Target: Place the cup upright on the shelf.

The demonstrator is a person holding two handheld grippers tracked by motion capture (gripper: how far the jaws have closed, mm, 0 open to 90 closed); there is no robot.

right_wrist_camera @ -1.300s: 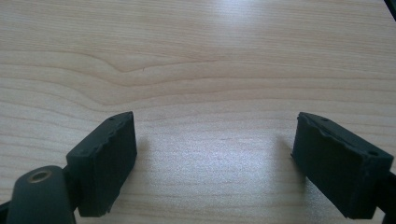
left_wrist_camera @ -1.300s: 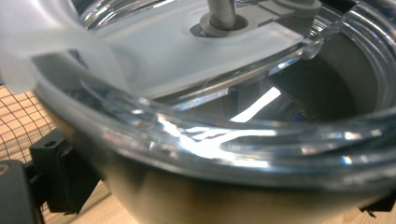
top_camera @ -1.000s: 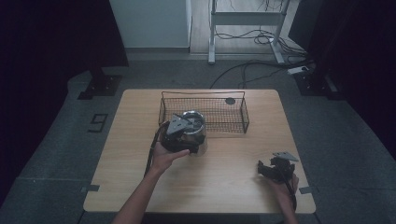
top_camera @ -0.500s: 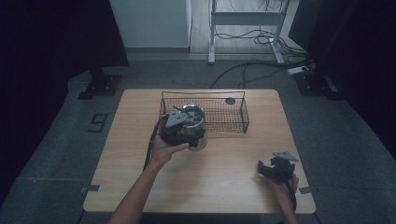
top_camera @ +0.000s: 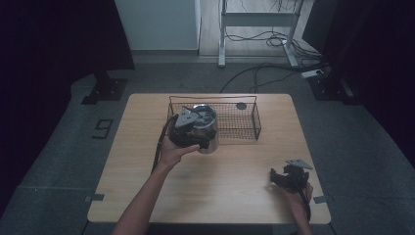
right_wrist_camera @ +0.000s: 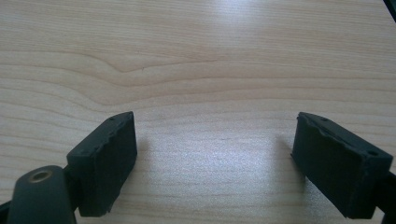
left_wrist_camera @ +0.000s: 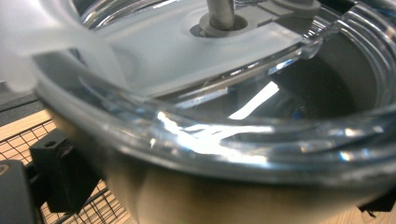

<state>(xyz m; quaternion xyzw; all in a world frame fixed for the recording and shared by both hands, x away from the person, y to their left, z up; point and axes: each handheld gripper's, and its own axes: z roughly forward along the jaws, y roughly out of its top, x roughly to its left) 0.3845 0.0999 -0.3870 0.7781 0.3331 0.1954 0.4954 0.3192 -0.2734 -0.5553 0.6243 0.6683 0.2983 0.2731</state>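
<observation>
At the table's left-centre, the left gripper [top_camera: 188,128] clamps a steel cup with a clear lid [top_camera: 205,126], apparently raised just in front of the wire basket [top_camera: 244,120], though the height is hard to judge. Over at the right front edge of the wooden table [top_camera: 235,176], the right gripper [top_camera: 288,177] rests with jaws wide apart, holding nothing

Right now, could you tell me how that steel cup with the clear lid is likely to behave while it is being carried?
The steel cup looks rigid, so it probably won't flex. Its polished wall gleams, so it may slip in the left tool, which holds it by the side. It stands tall for its width, so it could tip when set down by the wire basket.
</observation>
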